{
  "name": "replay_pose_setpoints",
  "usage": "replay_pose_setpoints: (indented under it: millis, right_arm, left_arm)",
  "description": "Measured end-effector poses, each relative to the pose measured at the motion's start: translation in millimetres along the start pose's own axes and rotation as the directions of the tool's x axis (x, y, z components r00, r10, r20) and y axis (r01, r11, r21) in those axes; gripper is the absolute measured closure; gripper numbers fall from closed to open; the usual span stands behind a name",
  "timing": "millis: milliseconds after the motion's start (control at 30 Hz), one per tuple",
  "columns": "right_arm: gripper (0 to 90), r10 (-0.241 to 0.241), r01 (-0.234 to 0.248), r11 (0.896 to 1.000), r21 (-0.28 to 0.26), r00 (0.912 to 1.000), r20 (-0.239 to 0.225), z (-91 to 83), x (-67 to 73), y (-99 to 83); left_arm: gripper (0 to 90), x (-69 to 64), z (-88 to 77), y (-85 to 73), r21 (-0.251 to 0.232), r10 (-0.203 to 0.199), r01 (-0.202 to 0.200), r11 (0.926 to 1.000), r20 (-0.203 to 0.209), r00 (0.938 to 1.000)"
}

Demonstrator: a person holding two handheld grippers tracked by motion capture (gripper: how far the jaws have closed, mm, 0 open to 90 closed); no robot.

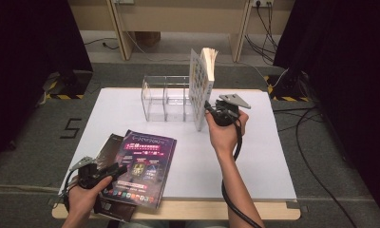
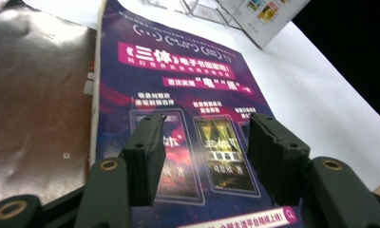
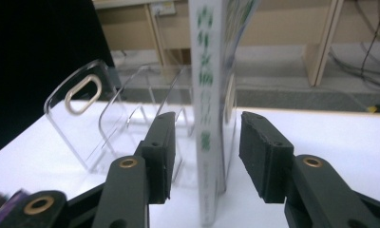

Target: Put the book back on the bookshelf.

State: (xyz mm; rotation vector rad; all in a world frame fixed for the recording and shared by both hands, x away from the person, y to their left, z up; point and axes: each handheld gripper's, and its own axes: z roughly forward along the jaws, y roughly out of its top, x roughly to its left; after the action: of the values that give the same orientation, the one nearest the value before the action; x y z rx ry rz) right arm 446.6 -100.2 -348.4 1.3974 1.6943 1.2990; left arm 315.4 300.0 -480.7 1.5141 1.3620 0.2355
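Tabletop (image 1: 273,156): white sheet over a wooden top, mostly bare on the right half.

Clear acrylic book rack (image 1: 165,99) sits near the far edge, centre-left, dividers upright. No book sits in the slots that I can see.

White book (image 1: 201,88) stands upright at the rack's right end, spine toward the person, pages fanning a little at the top. In the right gripper view its spine (image 3: 208,118) runs straight up between the jaws, rack dividers (image 3: 83,118) just behind and to the left.

Purple-covered magazine (image 1: 143,166) lies flat at the near-left corner, on top of a dark brown glossy one (image 2: 36,104) that pokes out along its left side.

Right tool (image 1: 210,113): jaws wide, straddling the lower spine of the white book, pads clear of it on both sides as far as I can tell. Not gripping.

Left tool (image 1: 119,169): jaws wide, nothing between them, hanging over the lower part of the purple magazine's cover (image 2: 188,95).

Progress, my read: early to mid. One book is upright at the rack, whether it is properly seated in the end slot I can't tell. Two magazines not yet picked up.
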Motion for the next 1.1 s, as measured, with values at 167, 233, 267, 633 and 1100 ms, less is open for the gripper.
replay_pose_setpoints:
  millis: [167, 233, 267, 633, 1100]
  right_arm:
    - [57.2, -0.004, 0.005, 0.999, 0.045, 0.9994, -0.033, -0.6, 3.7, -17.8]
    - [57.2, -0.004, 0.007, 0.998, 0.064, 0.9991, -0.043, 0.5, 6.3, -24.4]
    - [57.2, 0.0, 0.004, 0.997, 0.074, 0.9987, -0.051, 1.6, 7.8, -27.9]
    - [57.6, 0.004, 0.024, 0.972, 0.233, 0.9933, -0.115, 19.8, 35.2, -70.4]
    - [62.8, 0.009, 0.042, 0.945, 0.326, 0.9884, -0.152, 39.6, 47.6, -95.7]
  left_arm:
    - [48.0, 0.9, 2.1, 4.0, 0.004, 0.014, -0.013, 0.9999, -0.023, 0.9996]
    - [49.1, 2.0, 2.5, 5.3, 0.004, 0.02, -0.02, 0.9998, -0.029, 0.9994]
    - [49.7, 2.2, 1.9, 6.2, 0.005, 0.021, -0.021, 0.9998, -0.035, 0.9992]
    - [56.1, 10.1, 4.3, 25.3, 0.038, 0.041, -0.037, 0.9986, -0.107, 0.9935]
    - [79.1, 35.8, 19.1, 38.6, 0.138, 0.061, -0.031, 0.9899, -0.213, 0.9751]
